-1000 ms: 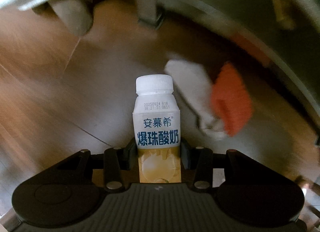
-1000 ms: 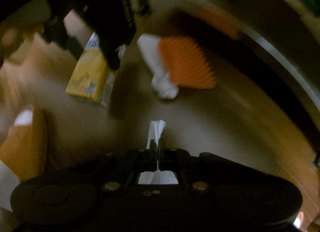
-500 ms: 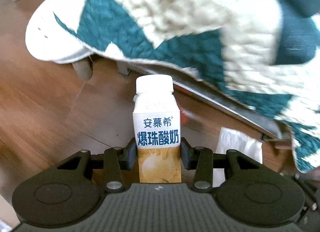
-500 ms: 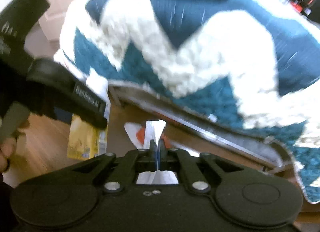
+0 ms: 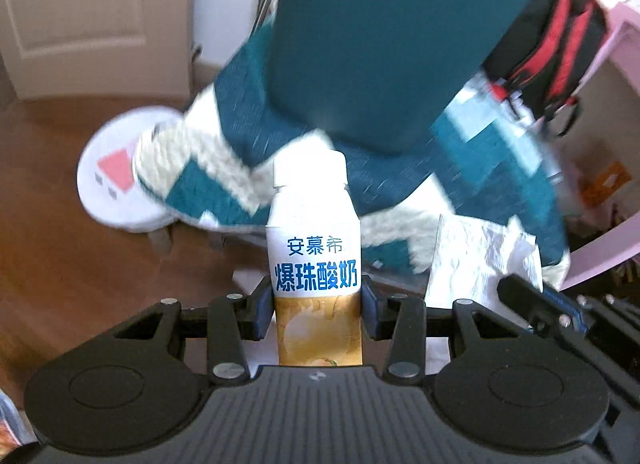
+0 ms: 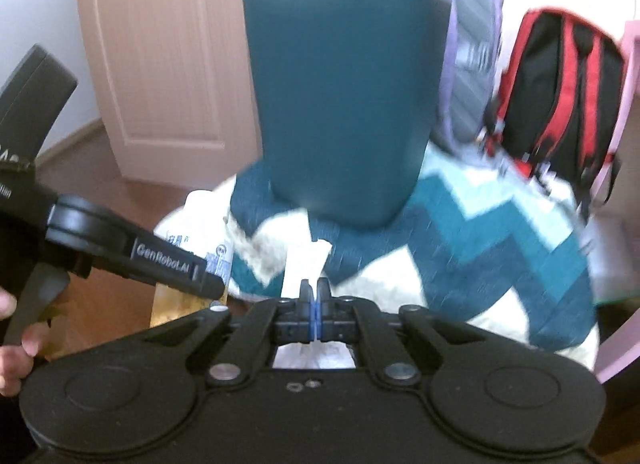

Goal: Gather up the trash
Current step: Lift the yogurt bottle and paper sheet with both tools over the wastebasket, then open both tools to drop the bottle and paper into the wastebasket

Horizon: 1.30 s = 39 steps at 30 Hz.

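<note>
Left tongs (image 5: pixel 318 306) clamp a yogurt bottle (image 5: pixel 316 264) upright at its lower half. Right tongs (image 6: pixel 315 298) pinch a white tissue (image 6: pixel 306 264), just beside. Ahead: teal chair (image 6: pixel 340 96) draped with zigzag blanket (image 6: pixel 480 232); backpack (image 6: pixel 560 104) right, door (image 6: pixel 168 44) left.

Pretty boxed in up front: a dark teal chair back (image 6: pixel 340 100) and a zigzag blanket (image 5: pixel 224 168) fill the middle, with the red-black backpack (image 6: pixel 560 96) crowding the right. Only open room is the wood floor (image 5: pixel 60 256) off left, toward the door (image 6: pixel 160 44).
</note>
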Each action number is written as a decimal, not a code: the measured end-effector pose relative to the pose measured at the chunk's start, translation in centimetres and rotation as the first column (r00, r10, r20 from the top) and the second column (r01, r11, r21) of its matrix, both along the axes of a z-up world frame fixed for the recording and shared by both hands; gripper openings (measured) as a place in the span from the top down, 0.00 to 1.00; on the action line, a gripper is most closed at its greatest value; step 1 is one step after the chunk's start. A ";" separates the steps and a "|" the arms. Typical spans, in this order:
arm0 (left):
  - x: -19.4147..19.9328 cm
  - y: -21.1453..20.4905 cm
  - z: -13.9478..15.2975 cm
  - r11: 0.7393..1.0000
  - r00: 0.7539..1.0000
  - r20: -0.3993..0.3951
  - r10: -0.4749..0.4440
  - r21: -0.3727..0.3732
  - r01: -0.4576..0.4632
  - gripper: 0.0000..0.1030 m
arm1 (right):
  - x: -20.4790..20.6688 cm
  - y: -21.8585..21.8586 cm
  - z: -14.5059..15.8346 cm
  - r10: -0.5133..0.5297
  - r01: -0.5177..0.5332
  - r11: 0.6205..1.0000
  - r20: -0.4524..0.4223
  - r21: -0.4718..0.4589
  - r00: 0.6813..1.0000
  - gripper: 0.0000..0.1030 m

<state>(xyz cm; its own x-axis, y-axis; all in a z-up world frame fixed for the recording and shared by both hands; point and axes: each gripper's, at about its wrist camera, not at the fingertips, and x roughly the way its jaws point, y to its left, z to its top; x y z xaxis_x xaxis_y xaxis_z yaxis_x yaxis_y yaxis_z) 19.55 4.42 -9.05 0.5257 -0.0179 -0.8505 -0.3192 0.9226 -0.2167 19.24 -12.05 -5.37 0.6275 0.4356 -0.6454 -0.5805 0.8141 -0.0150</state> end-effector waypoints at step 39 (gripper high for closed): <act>16.8 2.7 24.0 0.959 0.929 0.335 -0.159 0.275 0.065 0.58 | 16.6 6.4 21.4 -0.115 0.080 0.986 0.247 0.147 0.962 0.98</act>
<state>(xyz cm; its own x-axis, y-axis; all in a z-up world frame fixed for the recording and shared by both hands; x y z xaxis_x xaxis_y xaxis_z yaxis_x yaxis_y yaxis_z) 36.37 7.15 14.99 0.7973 0.0987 -0.5955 -0.1580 0.9863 -0.0482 35.83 -5.62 16.05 0.8069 0.4357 -0.3989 -0.4894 0.8712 -0.0385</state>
